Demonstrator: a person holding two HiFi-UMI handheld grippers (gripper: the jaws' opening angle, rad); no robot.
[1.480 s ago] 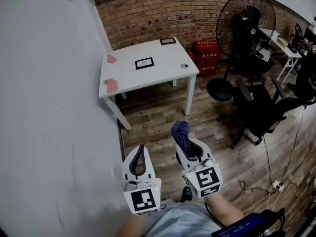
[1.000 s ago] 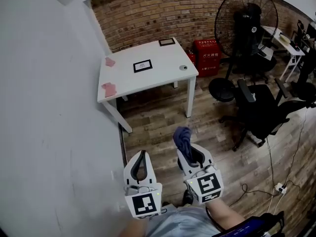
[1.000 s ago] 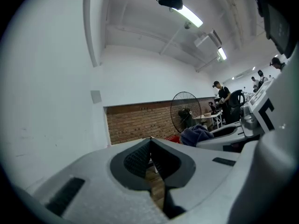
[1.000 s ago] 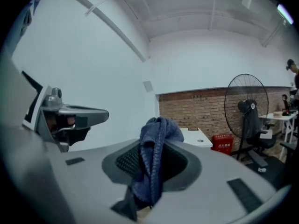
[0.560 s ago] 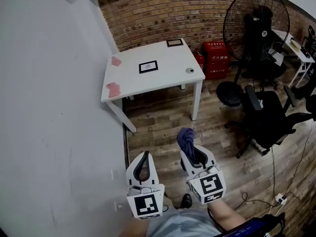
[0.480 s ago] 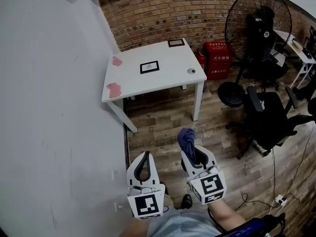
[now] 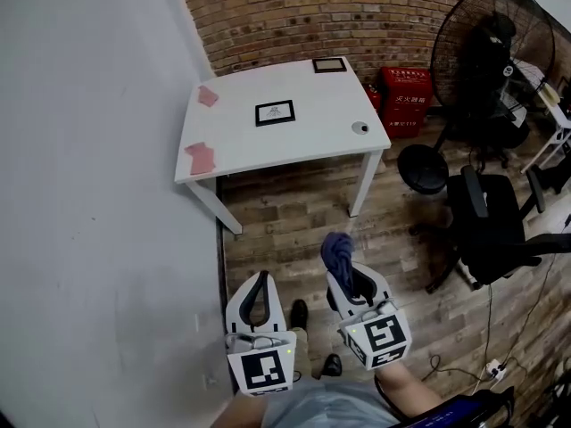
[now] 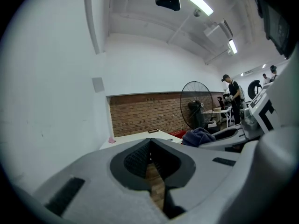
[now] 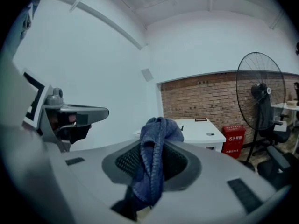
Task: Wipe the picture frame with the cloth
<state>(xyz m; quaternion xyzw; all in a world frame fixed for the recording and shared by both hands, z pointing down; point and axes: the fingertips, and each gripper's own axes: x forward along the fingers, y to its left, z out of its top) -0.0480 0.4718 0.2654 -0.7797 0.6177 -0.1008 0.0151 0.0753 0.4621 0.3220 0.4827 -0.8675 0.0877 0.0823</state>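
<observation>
A black picture frame (image 7: 275, 112) lies flat in the middle of the white table (image 7: 312, 136); a second frame (image 7: 329, 64) lies at its far edge. My right gripper (image 7: 341, 270) is held over the wooden floor, well short of the table, and is shut on a blue cloth (image 7: 336, 251) that bunches above its tips. In the right gripper view the cloth (image 9: 155, 157) hangs between the jaws. My left gripper (image 7: 257, 288) is beside it to the left, shut with nothing in it; its jaws (image 8: 150, 148) meet at the tip.
Two pink cloths (image 7: 201, 157) (image 7: 208, 95) lie on the table's left side, and a small round thing (image 7: 360, 127) near its right edge. A white wall (image 7: 98, 194) runs along the left. A large fan (image 7: 486, 56), red box (image 7: 406, 96) and black office chair (image 7: 500, 230) stand right.
The view has drawn nearer to the table, which now sits larger and lower in the head view. Both grippers keep their pose, the right still holding the blue cloth.
</observation>
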